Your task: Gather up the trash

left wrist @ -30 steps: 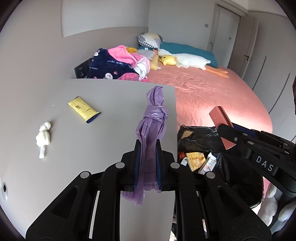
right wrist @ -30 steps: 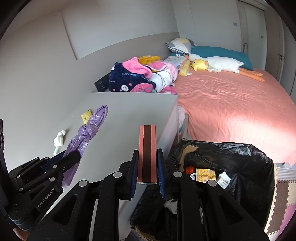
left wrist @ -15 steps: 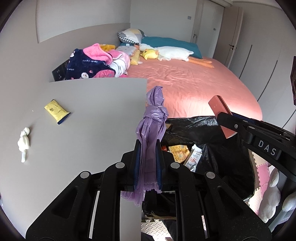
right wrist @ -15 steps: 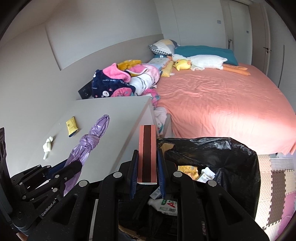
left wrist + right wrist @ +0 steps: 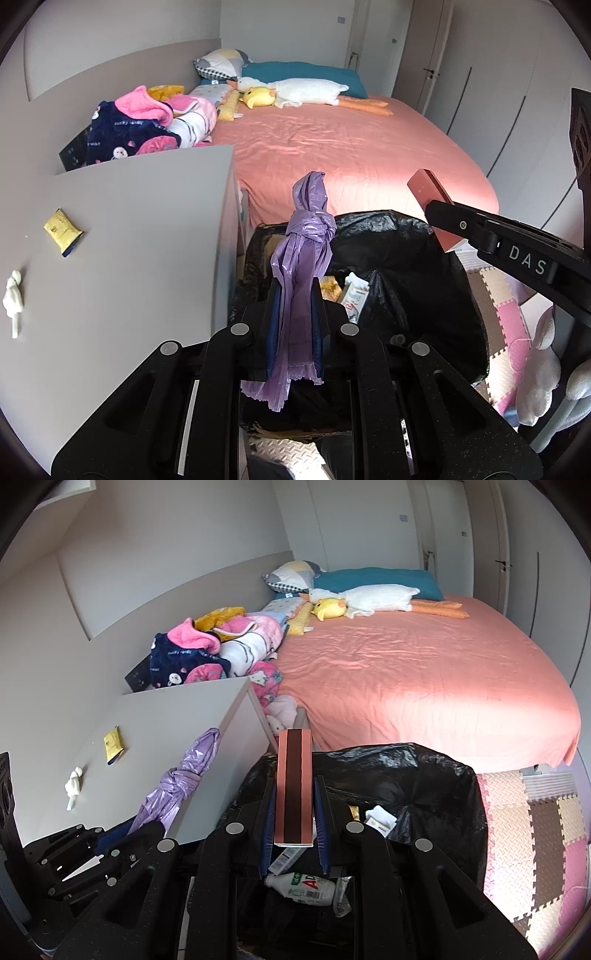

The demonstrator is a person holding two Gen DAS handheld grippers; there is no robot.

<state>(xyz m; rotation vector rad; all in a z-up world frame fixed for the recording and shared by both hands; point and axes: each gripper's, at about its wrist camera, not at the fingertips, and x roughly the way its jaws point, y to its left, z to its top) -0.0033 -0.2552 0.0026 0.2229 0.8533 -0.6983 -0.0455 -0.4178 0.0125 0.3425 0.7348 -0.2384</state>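
Here we see the left hand-held gripper [image 5: 294,325] clamped on a knotted purple bag [image 5: 304,258], which stands up between its pads in the lower centre of the frame, over the open mouth of a bin lined with a black bag [image 5: 402,258]. In the right wrist view, the right hand-held gripper [image 5: 293,819] is clamped on a flat pink box [image 5: 294,786] with a dark stripe, held upright in the centre of the frame above the same bin [image 5: 424,775]. Inside the bin we make out a bottle [image 5: 301,884] and some packets. To the left of the bin stands the table [image 5: 129,240]; on it, at the left edge of the left wrist view, lie a yellow packet [image 5: 62,230] and, below it, a white twist [image 5: 13,295]. Behind the bin, filling the upper right, is a bed [image 5: 424,675] with a pink sheet.
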